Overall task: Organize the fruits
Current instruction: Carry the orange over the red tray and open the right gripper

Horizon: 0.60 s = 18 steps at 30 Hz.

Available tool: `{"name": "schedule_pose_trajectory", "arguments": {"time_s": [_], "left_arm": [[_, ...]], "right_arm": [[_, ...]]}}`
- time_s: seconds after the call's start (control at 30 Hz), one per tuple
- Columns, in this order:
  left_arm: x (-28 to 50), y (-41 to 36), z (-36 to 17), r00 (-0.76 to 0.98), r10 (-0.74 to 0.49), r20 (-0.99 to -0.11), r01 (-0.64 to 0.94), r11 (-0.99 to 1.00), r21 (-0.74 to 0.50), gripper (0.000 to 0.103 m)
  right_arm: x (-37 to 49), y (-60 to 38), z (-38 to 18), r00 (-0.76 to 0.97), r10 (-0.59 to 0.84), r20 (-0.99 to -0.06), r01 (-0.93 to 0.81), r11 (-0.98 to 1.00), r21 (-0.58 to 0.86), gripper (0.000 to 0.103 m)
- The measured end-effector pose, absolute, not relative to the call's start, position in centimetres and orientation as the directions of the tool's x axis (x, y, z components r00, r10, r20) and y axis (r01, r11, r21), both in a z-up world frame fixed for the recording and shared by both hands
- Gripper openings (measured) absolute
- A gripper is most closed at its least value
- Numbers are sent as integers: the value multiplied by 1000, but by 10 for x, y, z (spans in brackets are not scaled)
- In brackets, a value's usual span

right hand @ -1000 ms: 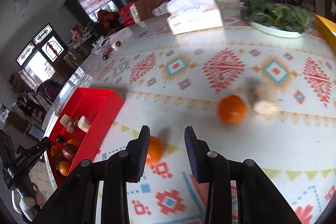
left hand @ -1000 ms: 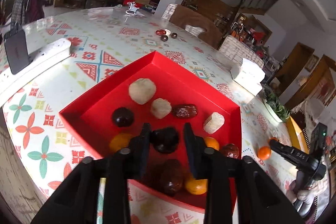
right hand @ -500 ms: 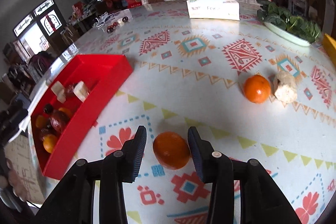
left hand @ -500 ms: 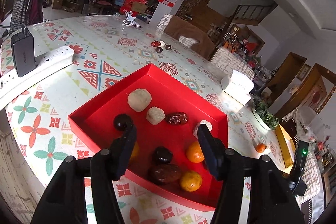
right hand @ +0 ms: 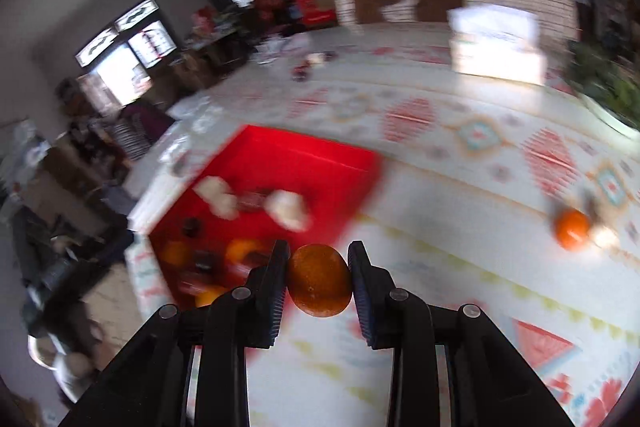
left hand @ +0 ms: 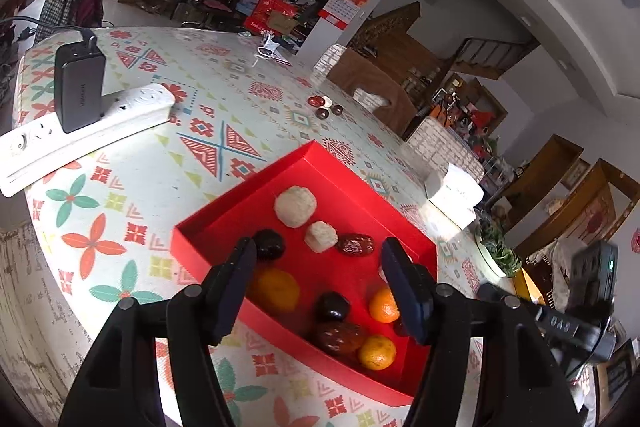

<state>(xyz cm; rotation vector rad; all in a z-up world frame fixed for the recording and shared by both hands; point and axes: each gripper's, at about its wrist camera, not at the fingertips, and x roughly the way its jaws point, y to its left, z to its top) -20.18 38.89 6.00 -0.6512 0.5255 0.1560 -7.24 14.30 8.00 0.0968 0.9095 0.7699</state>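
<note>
A red tray (left hand: pixel 304 163) on the patterned table holds several fruits: oranges (left hand: pixel 276 289), dark plums (left hand: pixel 269 245), red dates (left hand: pixel 356 245) and pale peeled pieces (left hand: pixel 295 205). My left gripper (left hand: pixel 320 285) is open and empty above the tray's near side. My right gripper (right hand: pixel 319 277) is shut on an orange (right hand: pixel 319 281), held above the table beside the tray (right hand: pixel 320 157). Another orange (right hand: pixel 572 230) lies on the table at the right next to a pale piece (right hand: pixel 605 237).
A white power strip (left hand: pixel 88 123) with a black adapter (left hand: pixel 79 91) lies at the left table edge. A tissue box (left hand: pixel 454 193) (right hand: pixel 496 47) and a plate of greens (left hand: pixel 498 253) stand beyond the tray. Small dark fruits (left hand: pixel 324 107) lie farther back.
My right gripper closed on the orange, lifted it and swung left toward the tray. My left gripper released a dark plum into the tray, opened wide and pulled back.
</note>
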Motion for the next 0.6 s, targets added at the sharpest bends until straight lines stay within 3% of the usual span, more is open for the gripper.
{"name": "schedule_pose_trajectory", "arguments": {"time_s": [0.37, 0.6], "left_arm": [[-210, 412, 55, 848, -14, -530, -326, 775, -542, 71], [-212, 411, 58, 852, -4, -524, -322, 784, -531, 82]], "right_arm": [[-59, 249, 45, 281, 595, -753, -619, 712, 332, 35], [-66, 239, 67, 358, 603, -713, -623, 723, 299, 50]]}}
